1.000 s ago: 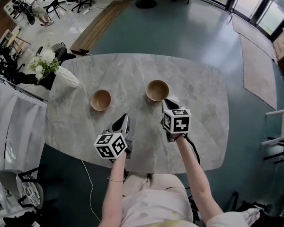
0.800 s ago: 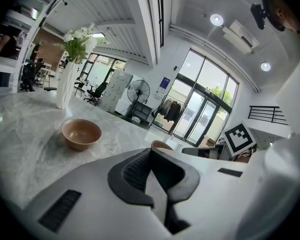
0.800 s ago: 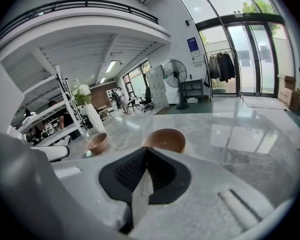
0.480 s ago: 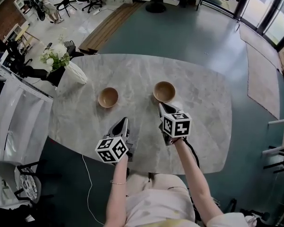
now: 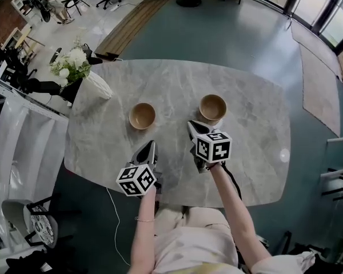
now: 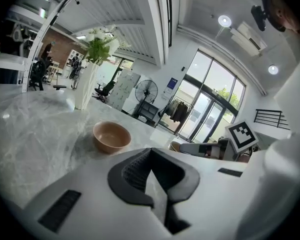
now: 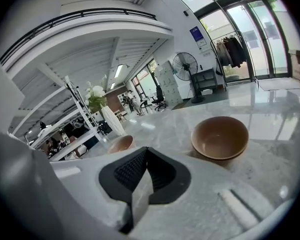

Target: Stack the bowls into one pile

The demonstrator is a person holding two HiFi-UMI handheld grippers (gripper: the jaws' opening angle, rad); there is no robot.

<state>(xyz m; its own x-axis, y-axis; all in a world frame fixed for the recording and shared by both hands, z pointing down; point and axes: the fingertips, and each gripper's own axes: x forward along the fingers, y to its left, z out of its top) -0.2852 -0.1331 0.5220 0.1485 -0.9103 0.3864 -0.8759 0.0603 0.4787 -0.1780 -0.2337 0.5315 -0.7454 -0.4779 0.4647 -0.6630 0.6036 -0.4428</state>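
Observation:
Two tan bowls stand apart on the grey marble table (image 5: 248, 153): the left bowl (image 5: 142, 116) (image 6: 111, 136) (image 7: 121, 144) and the right bowl (image 5: 212, 108) (image 7: 220, 138). Both are upright and empty. My left gripper (image 5: 148, 148) (image 6: 150, 154) hovers just near of the left bowl, shut and holding nothing. My right gripper (image 5: 194, 125) (image 7: 146, 151) is shut and empty too, its tips near and left of the right bowl, not touching it. The right gripper also shows lying low at the right of the left gripper view.
A white vase of flowers (image 5: 93, 86) (image 6: 87, 84) stands at the table's far left edge. The table's near edge runs just under my hands. Chairs, desks and a fan stand on the floor beyond the table.
Both grippers have shifted left over the table. The right gripper's tips, which sat right at the right bowl's near rim, now lie to its left. The bowls stayed put.

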